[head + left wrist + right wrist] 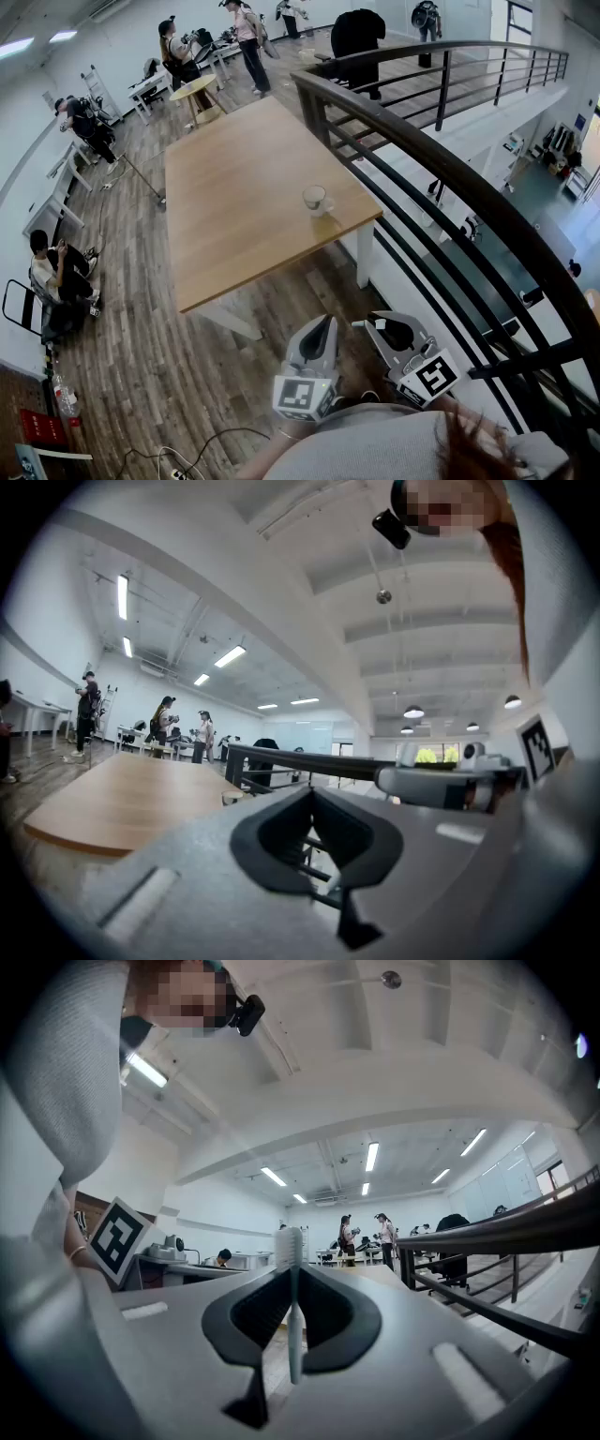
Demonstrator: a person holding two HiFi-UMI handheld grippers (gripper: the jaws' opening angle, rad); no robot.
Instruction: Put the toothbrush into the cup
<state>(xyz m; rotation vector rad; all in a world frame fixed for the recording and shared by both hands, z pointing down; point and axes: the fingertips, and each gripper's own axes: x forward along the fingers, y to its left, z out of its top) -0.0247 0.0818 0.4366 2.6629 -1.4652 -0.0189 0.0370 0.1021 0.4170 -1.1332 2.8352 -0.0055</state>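
Note:
A white cup [317,199] stands near the right edge of the long wooden table [234,216], far ahead of both grippers. My right gripper [372,324] is held close to my body, level, shut on a white toothbrush [293,1288]. The brush stands upright between the pads, bristle head [289,1244] on top. In the head view the brush tip [358,324] pokes out to the left. My left gripper [327,321] hangs beside the right one, jaws together, nothing in them. The left gripper view shows its closed tips [312,791] and the cup [231,797] small in the distance.
A dark metal railing [450,178] curves along the right, with a drop to a lower floor beyond it. Wooden floor lies between me and the table. Several people stand at far desks [246,42]; one sits at the left wall [52,267].

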